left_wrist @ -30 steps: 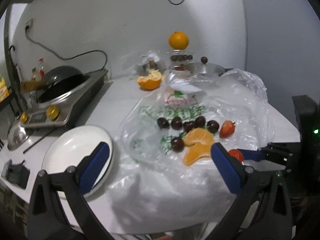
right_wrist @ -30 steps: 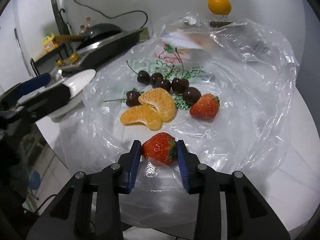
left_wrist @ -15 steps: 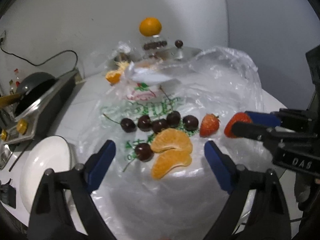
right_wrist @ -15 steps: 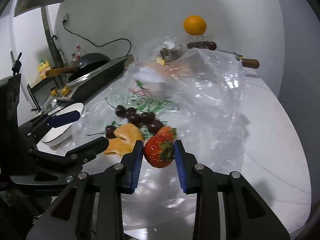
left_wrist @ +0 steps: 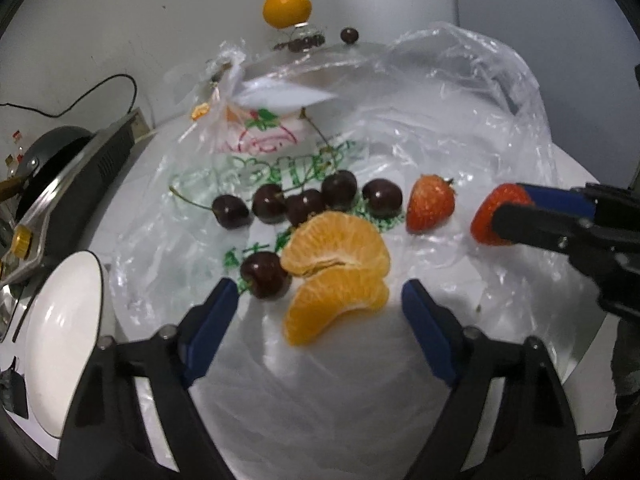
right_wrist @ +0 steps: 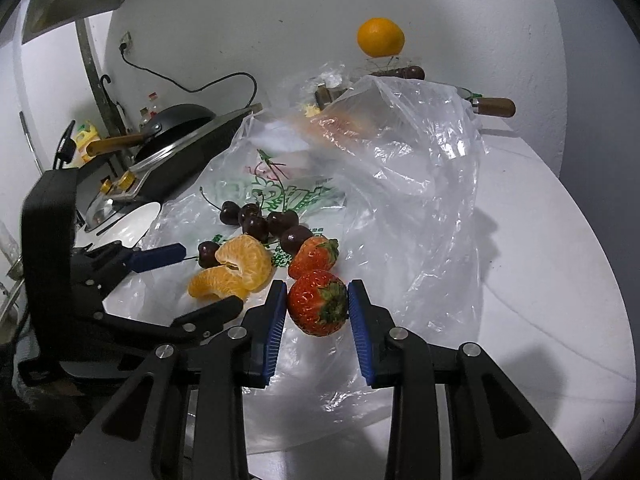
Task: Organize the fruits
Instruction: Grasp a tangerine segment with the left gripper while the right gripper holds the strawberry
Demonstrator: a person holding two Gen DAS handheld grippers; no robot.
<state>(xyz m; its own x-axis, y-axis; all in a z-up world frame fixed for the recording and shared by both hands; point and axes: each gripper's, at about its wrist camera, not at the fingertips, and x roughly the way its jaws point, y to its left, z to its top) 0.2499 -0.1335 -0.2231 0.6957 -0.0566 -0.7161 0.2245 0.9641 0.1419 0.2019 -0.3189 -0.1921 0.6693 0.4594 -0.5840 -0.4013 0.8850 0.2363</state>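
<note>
Right gripper (right_wrist: 317, 307) grips strawberry (right_wrist: 318, 306) (lifted, seemingly).

Right claw (right_wrist: 317, 307) clamped on strawberry (right_wrist: 318, 303); left claw (left_wrist: 320, 312) jaws wide apart, just been closing, nothing gripped.

on the tabletop (right_wrist: 540, 240) a plastic bag (left_wrist: 440, 120) lies spread, bearing a row of cherries (left_wrist: 304, 202); before them two orange segments (left_wrist: 336, 276), with one cherry (left_wrist: 264, 274) touching on their left. a strawberry (left_wrist: 430, 202) lies right of the row. a plate (left_wrist: 60, 332) sits at the tabletop's left edge, a whole orange (left_wrist: 287, 7) at the back.
</note>
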